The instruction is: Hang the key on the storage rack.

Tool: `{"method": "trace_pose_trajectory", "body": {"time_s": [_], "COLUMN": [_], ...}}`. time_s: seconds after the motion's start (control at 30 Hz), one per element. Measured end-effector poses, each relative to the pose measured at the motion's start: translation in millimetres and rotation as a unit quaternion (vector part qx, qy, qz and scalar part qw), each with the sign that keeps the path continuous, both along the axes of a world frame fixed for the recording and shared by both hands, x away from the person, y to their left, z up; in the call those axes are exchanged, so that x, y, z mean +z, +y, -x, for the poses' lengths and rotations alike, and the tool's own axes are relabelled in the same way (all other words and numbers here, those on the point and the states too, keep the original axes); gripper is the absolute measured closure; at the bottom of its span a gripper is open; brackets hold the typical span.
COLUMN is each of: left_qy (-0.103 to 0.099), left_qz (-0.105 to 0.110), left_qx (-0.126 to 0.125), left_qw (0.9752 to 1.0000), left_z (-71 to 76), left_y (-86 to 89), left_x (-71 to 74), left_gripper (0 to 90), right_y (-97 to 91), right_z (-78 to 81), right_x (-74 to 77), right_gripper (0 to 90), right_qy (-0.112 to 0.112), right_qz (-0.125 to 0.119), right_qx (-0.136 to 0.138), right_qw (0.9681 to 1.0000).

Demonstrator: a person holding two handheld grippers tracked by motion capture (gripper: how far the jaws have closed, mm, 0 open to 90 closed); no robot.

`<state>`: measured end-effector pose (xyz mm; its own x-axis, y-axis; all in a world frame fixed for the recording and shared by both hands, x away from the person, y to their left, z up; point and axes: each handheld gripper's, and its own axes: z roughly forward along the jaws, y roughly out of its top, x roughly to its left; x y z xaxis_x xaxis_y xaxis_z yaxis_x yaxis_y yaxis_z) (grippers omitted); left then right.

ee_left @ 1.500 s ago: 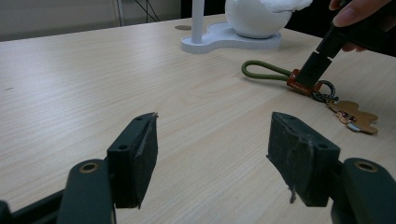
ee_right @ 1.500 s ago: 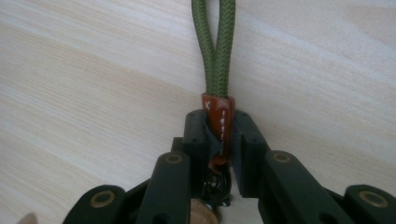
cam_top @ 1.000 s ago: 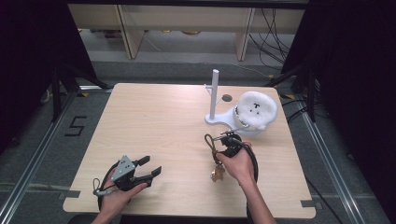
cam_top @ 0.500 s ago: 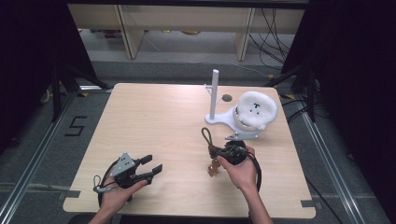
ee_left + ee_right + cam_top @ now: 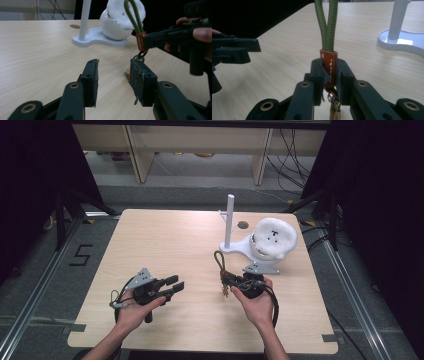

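Note:
My right gripper point(image 5: 229, 279) point(image 5: 329, 65) is shut on the orange leather tab point(image 5: 330, 66) of a keychain. Its green cord loop point(image 5: 218, 258) point(image 5: 327, 22) sticks out past the jaws, toward the far left in the high view. A metal ring and a brass-coloured piece point(image 5: 334, 110) hang below the tab. My left gripper point(image 5: 175, 284) point(image 5: 113, 66) is held just above the table at the front left. Its jaws have just been closing and stand half apart with nothing between them. In the left gripper view the tab point(image 5: 139, 42) hangs beyond the jaws, in the right gripper point(image 5: 152, 40).
A white stand point(image 5: 229, 220) with an upright post rises at the back right of the wooden table point(image 5: 165, 235). A white fluffy ball point(image 5: 273, 237) rests on the stand's base. A small dark hole point(image 5: 243, 225) lies in the tabletop behind it.
My left gripper has lifted a little and shifted right, and its jaws have narrowed. The right hand has barely moved, and the cord loop has swung slightly away from me.

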<state>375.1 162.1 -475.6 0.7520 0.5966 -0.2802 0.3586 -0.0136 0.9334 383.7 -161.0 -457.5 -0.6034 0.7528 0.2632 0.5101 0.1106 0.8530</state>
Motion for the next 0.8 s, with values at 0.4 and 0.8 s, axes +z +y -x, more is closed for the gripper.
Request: {"method": "trace_pose_trajectory", "body": {"time_s": [0.4, 0.8], "left_qy": [0.036, 0.032], "left_qz": [0.023, 0.04], "left_qx": [-0.047, -0.064], "left_qw": [0.998, 0.9967], "left_z": [-34.4, -50.0], "left_y": [-35.0, -55.5], "left_x": [20.0, 29.8], "left_gripper": [68.7, 70.6], "right_y": [6.2, 7.1], "right_z": [2.0, 4.4], "right_x": [4.2, 7.6], "right_gripper": [78.6, 78.6], "right_qy": [-0.036, -0.043], "right_qz": [-0.02, -0.033], "right_qx": [0.007, 0.008], "right_qw": [0.9992, 0.9985]}}
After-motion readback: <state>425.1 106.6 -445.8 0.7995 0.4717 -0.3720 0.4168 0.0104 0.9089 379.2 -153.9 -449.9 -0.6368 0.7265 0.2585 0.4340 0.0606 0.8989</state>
